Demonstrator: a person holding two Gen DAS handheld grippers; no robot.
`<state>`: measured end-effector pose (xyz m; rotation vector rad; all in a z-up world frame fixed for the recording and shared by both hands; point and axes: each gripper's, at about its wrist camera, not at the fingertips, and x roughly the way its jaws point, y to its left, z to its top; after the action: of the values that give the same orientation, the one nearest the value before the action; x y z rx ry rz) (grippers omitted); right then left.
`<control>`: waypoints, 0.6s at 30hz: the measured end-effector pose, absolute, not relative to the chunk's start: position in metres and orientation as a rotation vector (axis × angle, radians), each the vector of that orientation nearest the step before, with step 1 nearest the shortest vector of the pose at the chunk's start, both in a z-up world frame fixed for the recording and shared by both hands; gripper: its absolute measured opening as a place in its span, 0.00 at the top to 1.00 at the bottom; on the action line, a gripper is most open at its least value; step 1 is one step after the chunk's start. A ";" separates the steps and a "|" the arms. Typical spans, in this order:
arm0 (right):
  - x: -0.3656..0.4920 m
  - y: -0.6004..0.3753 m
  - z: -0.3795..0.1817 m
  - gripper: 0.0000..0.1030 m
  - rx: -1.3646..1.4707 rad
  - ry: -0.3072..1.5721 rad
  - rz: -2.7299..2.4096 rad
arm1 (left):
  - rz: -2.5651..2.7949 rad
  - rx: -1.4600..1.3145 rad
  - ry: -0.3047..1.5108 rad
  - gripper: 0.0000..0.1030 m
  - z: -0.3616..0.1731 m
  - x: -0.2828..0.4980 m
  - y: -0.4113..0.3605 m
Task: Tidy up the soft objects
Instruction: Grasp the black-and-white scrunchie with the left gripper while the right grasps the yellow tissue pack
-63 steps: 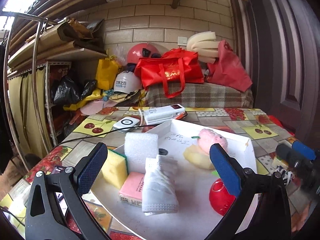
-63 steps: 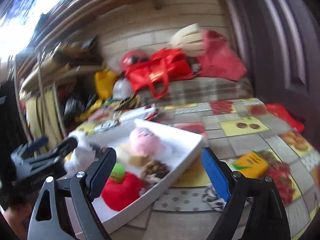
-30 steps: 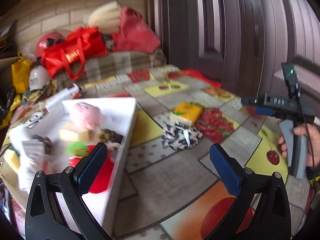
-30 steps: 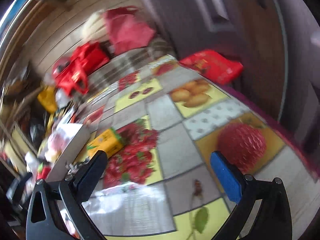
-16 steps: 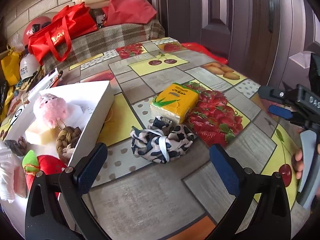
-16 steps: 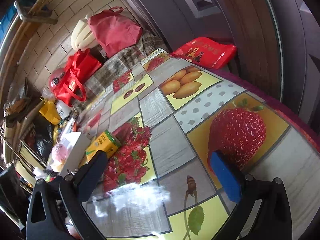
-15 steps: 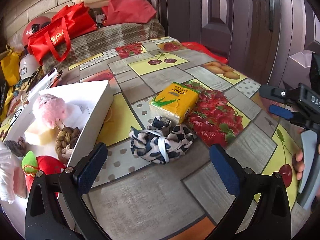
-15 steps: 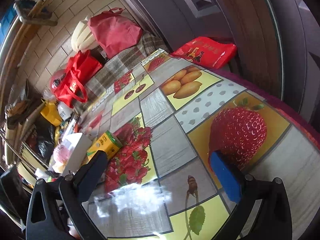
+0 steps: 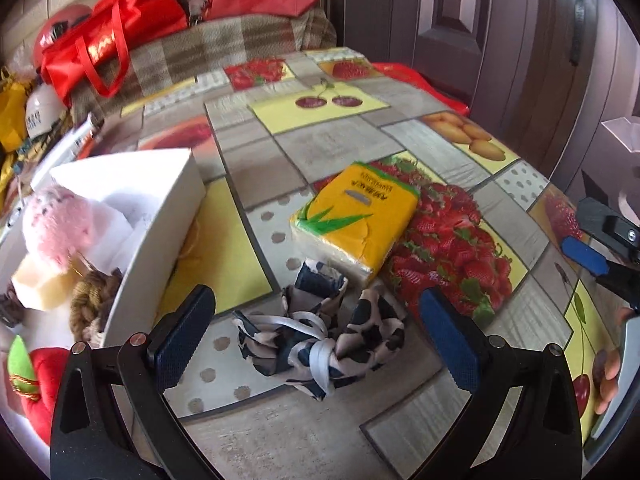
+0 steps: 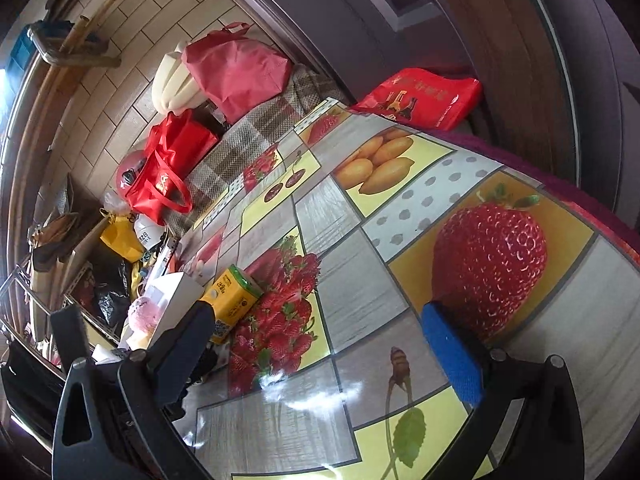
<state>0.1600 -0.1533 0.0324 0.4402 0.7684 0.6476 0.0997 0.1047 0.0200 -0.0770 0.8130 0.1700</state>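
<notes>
A black-and-cream patterned fabric scrunchie with a white tie (image 9: 320,340) lies on the fruit-print tablecloth, just ahead of and between the fingers of my open, empty left gripper (image 9: 316,332). A yellow tissue pack (image 9: 356,220) lies right behind it, also in the right wrist view (image 10: 232,300). A white box (image 9: 160,232) at left holds a pink plush (image 9: 56,220), a yellow sponge, a braided brown piece and a red plush (image 9: 36,380). My right gripper (image 10: 316,344) is open and empty over the table's right part, and shows at the left view's right edge (image 9: 600,248).
Red bags (image 9: 116,36) and a plaid-covered surface (image 9: 224,44) lie behind the table. A dark door (image 9: 480,20) stands at right. A red bag (image 10: 424,96) lies beyond the table's far edge. Shelves with clutter stand far left (image 10: 80,264).
My left gripper has swung right from the white box and moved closer to the scrunchie. My right gripper has moved away to the table's right side.
</notes>
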 end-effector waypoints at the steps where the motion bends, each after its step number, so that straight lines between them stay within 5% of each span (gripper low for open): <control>1: 0.160 -0.153 0.032 0.00 0.441 0.768 0.649 | 0.165 -0.090 0.821 0.09 0.019 0.100 0.107; 3: 0.159 -0.153 0.032 0.00 0.441 0.769 0.650 | 0.142 -0.127 0.826 0.38 0.017 0.100 0.111; 6: 0.159 -0.153 0.032 0.00 0.443 0.767 0.650 | 0.121 -0.151 0.828 0.58 0.017 0.100 0.113; 18: 0.161 -0.132 0.036 0.00 0.345 0.800 0.654 | 0.102 -0.089 0.657 0.61 0.039 0.018 0.105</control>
<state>0.1605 -0.1323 0.0357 0.3454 0.7998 0.6542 0.0180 0.1047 0.0388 -0.0886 0.6566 0.1019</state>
